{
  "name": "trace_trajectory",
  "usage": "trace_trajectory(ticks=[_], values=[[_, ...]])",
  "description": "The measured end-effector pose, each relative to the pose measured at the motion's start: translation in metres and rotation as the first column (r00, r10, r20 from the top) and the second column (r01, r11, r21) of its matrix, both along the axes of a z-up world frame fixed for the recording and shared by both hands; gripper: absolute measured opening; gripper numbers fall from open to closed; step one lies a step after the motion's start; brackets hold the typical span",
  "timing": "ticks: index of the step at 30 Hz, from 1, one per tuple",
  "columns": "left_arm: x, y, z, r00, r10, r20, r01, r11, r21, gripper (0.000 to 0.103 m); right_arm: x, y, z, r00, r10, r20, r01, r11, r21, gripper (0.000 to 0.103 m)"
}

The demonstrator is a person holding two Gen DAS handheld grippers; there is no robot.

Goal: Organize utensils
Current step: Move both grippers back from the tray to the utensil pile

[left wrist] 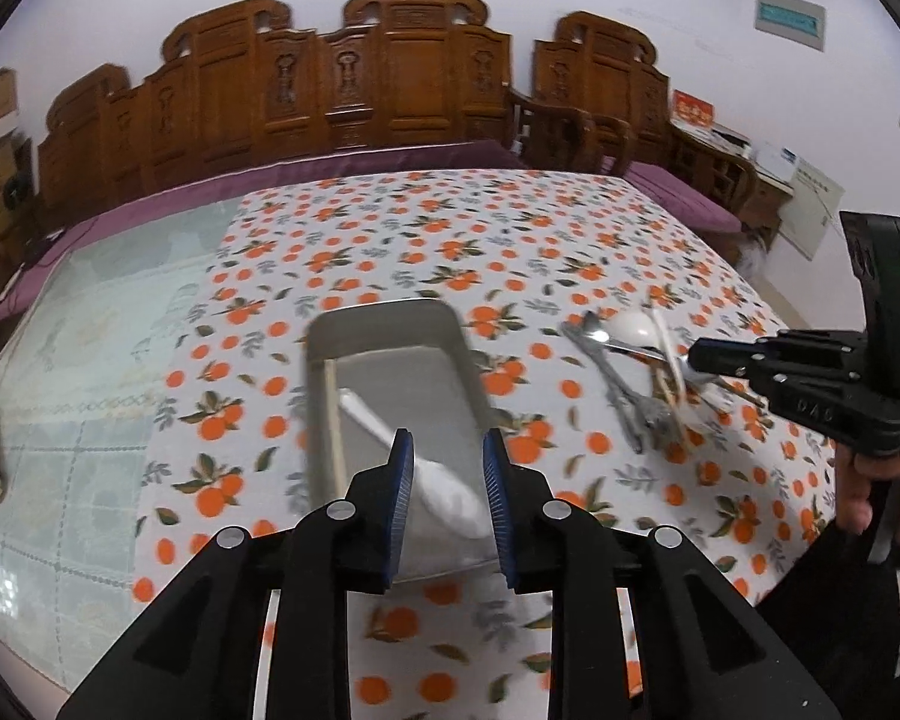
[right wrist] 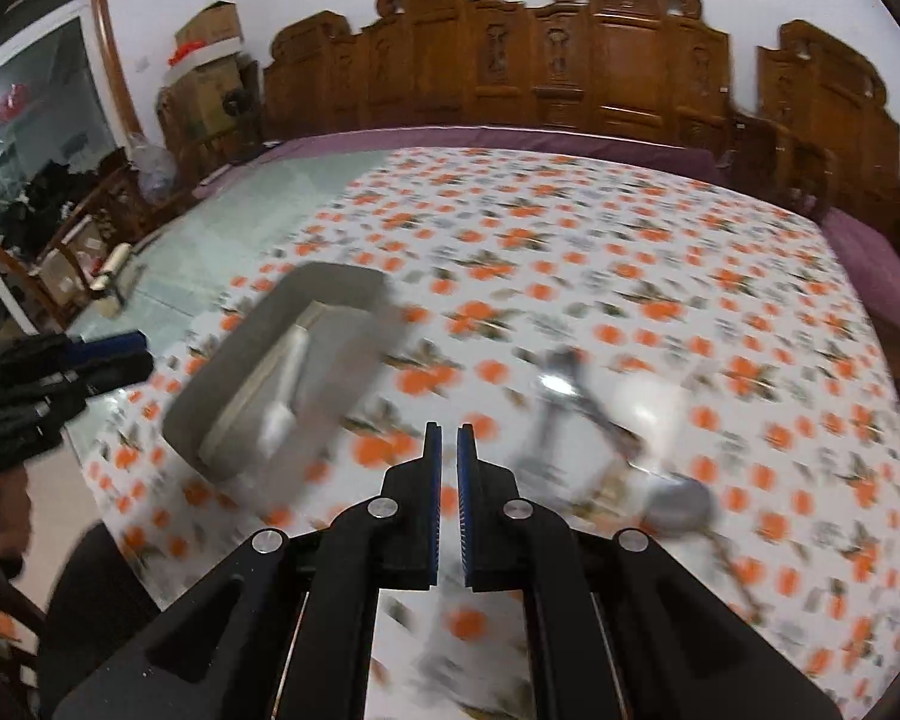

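Note:
A grey tray sits on the orange-print tablecloth, directly ahead of my left gripper. In it lie a white spoon and a pale chopstick along the left wall. The left jaws stand open over the spoon's bowl, and their pads do not press on it. A pile of utensils lies to the tray's right: metal spoons, a white spoon and chopsticks. My right gripper is shut beside that pile. In the blurred right wrist view, my right gripper is empty, between the tray and the pile. My left gripper shows at the left.
The tablecloth covers the table's right part, with pale green glass bare on the left. A carved wooden bench with a purple cushion runs behind the table. A hand holds the right gripper's handle.

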State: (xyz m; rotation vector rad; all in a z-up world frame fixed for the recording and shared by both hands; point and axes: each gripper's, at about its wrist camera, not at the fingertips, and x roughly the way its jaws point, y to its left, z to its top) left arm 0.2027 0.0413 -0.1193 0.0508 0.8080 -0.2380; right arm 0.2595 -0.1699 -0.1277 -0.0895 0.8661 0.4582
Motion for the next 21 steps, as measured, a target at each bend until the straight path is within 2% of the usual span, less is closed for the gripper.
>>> trace_trajectory(ticks=[4, 7, 14, 21], values=[[0.003, -0.031, -0.006, 0.999, -0.035, -0.014, 0.035, 0.999, -0.01, 0.023, -0.014, -0.042, -0.006, 0.999, -0.035, 0.004, 0.035, 0.999, -0.016, 0.008], [0.008, -0.055, -0.015, 0.998, -0.056, -0.035, 0.056, 0.998, -0.022, 0.023, -0.023, -0.063, -0.012, 0.999, -0.055, 0.0, 0.055, 0.998, -0.009, 0.021], [0.026, -0.103, -0.042, 0.993, -0.086, -0.086, 0.084, 0.996, -0.032, 0.023, -0.028, -0.089, -0.023, 0.997, -0.067, -0.027, 0.068, 0.997, 0.021, 0.025], [0.046, -0.138, -0.064, 0.984, -0.111, -0.137, 0.106, 0.993, -0.049, 0.023, -0.024, -0.103, -0.025, 0.996, -0.089, -0.024, 0.089, 0.996, 0.005, 0.025]])
